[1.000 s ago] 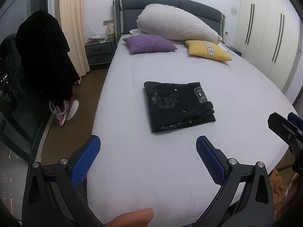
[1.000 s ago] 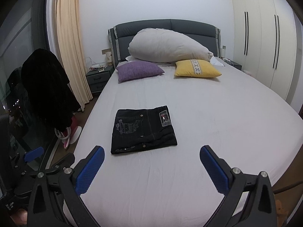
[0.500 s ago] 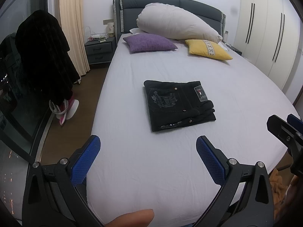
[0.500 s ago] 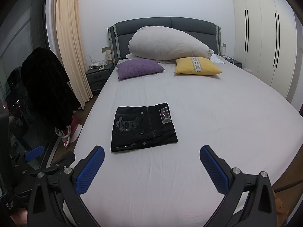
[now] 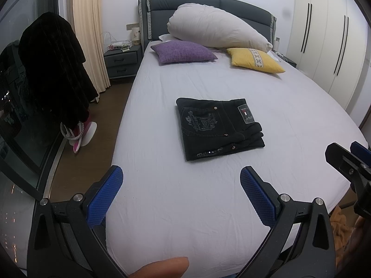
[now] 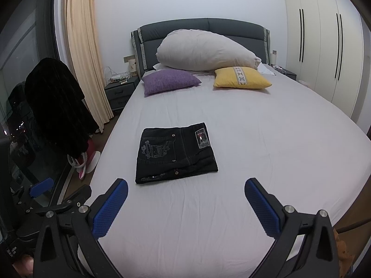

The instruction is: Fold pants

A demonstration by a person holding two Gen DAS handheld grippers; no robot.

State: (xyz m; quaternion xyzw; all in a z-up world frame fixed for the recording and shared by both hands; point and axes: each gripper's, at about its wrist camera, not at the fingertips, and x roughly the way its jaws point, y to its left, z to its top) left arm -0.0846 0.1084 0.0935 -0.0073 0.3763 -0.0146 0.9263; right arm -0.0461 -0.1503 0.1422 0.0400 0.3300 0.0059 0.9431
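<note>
Pants [image 5: 219, 127] sat folded on bed [image 5: 231, 208]; left gripper [image 5: 180, 178] and right gripper [image 6: 185, 191] both gaped wide, empty. Any regrasp risked undoing the stack.

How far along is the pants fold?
Looks done: the black pants lie as a compact folded rectangle on the bed sheet. In hand: nothing; the left gripper and right gripper are open, short of the pants. Left: nothing evident.
</note>
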